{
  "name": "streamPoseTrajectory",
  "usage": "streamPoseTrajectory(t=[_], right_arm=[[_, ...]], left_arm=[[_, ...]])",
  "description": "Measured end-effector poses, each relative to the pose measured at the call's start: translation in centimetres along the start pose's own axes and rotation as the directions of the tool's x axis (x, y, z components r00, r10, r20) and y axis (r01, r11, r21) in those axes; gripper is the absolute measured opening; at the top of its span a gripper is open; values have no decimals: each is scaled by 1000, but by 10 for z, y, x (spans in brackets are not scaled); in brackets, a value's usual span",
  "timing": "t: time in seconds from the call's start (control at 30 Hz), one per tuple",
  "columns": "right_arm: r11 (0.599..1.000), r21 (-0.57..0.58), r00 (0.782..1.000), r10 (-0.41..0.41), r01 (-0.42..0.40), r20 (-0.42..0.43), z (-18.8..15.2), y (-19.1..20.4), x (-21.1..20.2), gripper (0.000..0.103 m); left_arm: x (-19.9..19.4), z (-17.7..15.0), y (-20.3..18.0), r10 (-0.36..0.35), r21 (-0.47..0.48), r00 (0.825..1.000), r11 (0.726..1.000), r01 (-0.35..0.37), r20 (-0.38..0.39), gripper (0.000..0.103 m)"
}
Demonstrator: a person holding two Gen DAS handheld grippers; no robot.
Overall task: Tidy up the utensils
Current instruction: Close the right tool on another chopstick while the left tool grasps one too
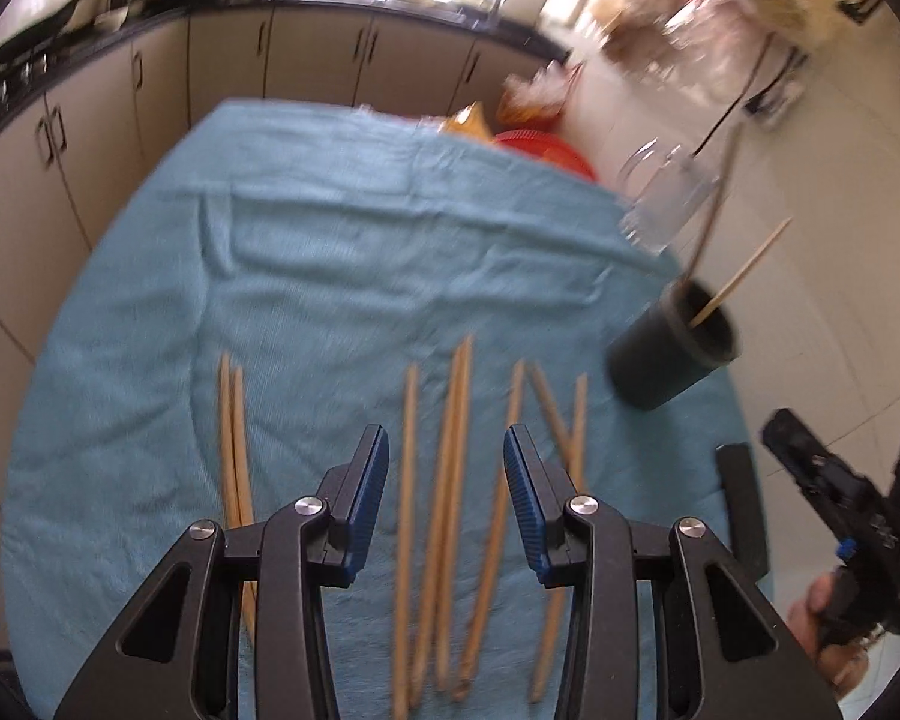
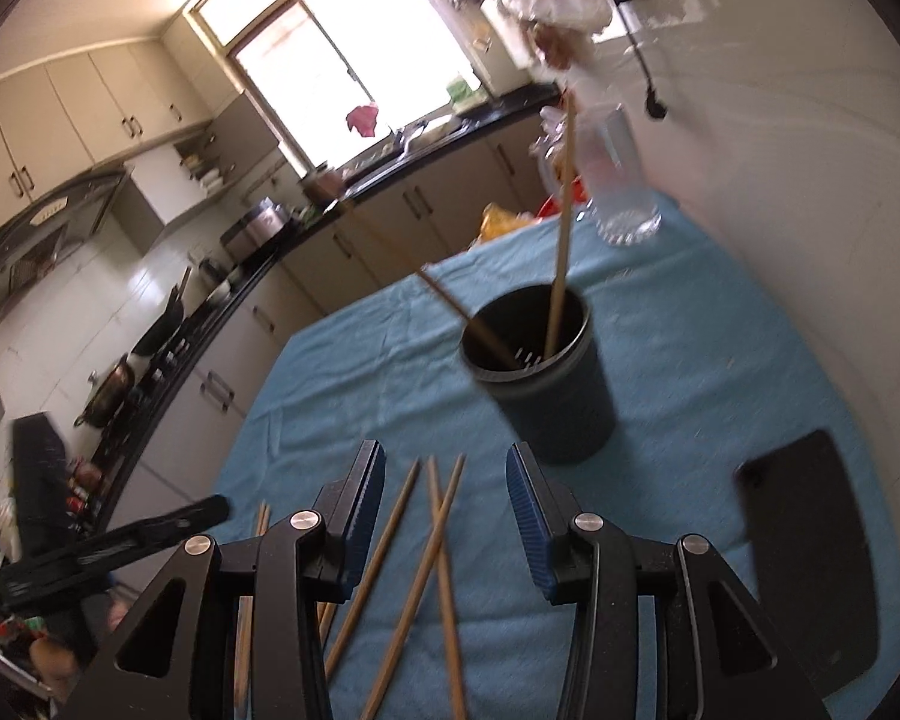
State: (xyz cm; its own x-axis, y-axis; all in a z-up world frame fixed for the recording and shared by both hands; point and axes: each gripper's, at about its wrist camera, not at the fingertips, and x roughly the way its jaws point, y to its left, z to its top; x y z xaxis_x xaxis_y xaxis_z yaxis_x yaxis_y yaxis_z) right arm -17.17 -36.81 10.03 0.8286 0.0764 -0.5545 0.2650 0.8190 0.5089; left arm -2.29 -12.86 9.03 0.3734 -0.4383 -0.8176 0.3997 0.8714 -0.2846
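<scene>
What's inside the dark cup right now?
Two chopsticks stand in the cup, leaning on opposite sides of its rim. Slots show in the bottom; the near wall hides the rest of the floor.

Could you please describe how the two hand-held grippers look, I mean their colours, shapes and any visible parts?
Both look alike. The left hand-held gripper has a black frame with triangular cut-outs, round silver bolts at the joints, and two fingers with blue ribbed pads. The right hand-held gripper is the same: black frame, silver bolts, blue ribbed pads. No sleeve is visible.
</scene>
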Motion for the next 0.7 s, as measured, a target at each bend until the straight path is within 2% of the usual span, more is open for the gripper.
streamPoseTrajectory(t=[0.2, 0.4, 0.53, 0.6, 0.7], right_arm=[[1000, -10, 1000, 0, 0, -24, -8, 3, 2, 46], [1000, -15, 999, 1, -2, -42, -14, 6, 6, 46], [1000, -14, 998, 9, -10, -63, -16, 8, 13, 46], [1000, -15, 996, 9, -10, -83, -18, 9, 18, 46], [1000, -14, 992, 25, -27, -124, -20, 11, 27, 41]], left_arm=[[40, -4, 11, 51, -5, 996, 999, -51, -80, 38], [70, -1, 10, 85, 20, 988, 996, -83, -129, 32], [85, -2, 6, 137, 51, 979, 990, -131, -154, 20], [85, -2, 4, 156, 73, 979, 986, -147, -135, 19], [84, -3, 8, 185, 70, 975, 982, -177, -123, 7]])
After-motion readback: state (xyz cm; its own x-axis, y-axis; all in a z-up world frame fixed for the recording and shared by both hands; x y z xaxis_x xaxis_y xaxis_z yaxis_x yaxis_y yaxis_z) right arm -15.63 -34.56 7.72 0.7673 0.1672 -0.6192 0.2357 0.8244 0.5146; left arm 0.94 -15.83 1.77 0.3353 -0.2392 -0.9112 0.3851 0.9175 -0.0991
